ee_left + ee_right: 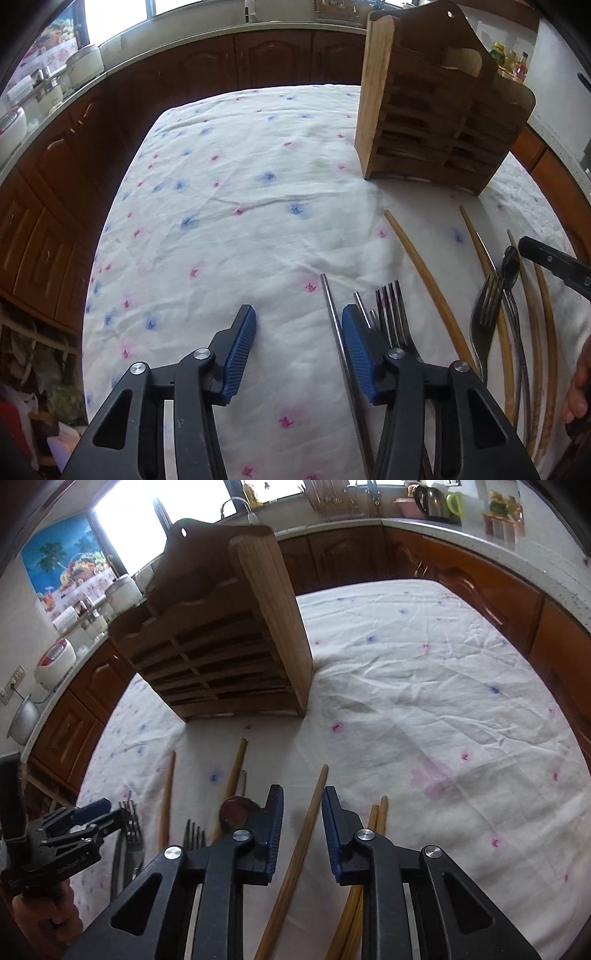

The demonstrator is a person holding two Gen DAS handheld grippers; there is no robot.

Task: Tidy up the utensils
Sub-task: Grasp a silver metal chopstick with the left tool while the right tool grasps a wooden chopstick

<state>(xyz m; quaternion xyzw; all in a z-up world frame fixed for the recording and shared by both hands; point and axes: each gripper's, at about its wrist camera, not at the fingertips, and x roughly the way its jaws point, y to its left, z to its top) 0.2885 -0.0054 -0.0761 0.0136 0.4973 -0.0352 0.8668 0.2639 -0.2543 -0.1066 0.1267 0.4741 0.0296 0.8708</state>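
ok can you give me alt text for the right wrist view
The right gripper, jaws open, hovers over a wooden chopstick lying on a floral tablecloth. More chopsticks, forks and a spoon lie to the left, with a slatted wooden holder standing behind them. The left gripper shows at the left edge.

Open right tongs straddle a wooden chopstick.
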